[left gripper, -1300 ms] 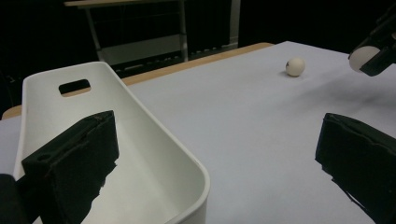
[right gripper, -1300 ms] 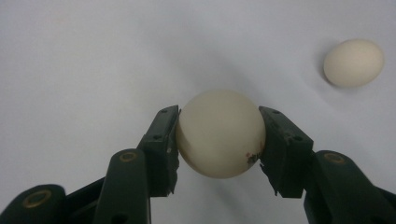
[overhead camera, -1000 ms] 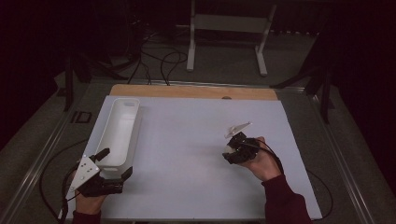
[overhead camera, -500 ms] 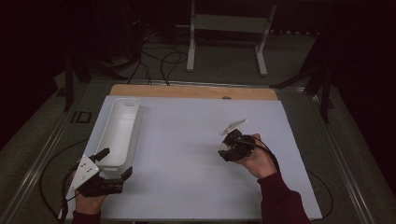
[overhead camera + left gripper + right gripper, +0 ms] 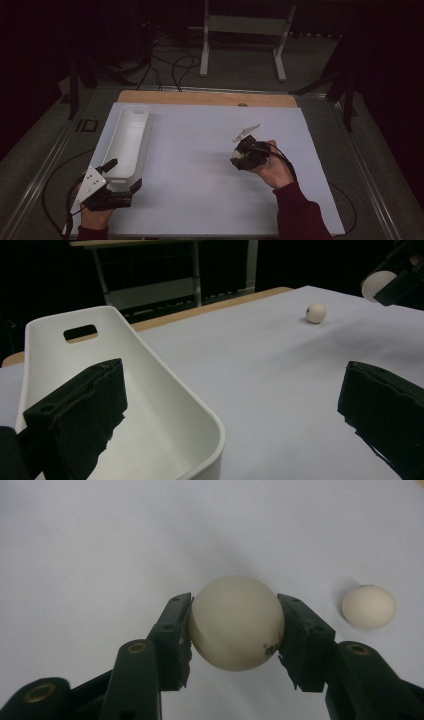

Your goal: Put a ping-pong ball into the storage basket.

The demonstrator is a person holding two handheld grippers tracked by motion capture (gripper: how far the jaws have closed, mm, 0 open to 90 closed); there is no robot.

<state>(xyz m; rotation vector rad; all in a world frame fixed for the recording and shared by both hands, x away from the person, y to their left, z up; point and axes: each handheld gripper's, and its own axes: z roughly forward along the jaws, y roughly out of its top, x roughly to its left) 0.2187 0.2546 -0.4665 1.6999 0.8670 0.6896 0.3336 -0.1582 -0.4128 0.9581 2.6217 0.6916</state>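
L gripper (image 5: 122,192) hasn't moved: jaws spread wide astride the bin's (image 5: 131,131) near wall, gripping nothing. R gripper (image 5: 239,159) has slid a bit left toward bin since a sec ago, clamped on ball (image 5: 236,622), so carry looks underway. 2nd ball (image 5: 369,606) lies on sheet beside it.

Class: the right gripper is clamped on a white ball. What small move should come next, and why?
Probably carry it left toward the white bin. The right gripper is shut on the white ball above the sheet; the left gripper, jaws open, straddles the bin's near rim.
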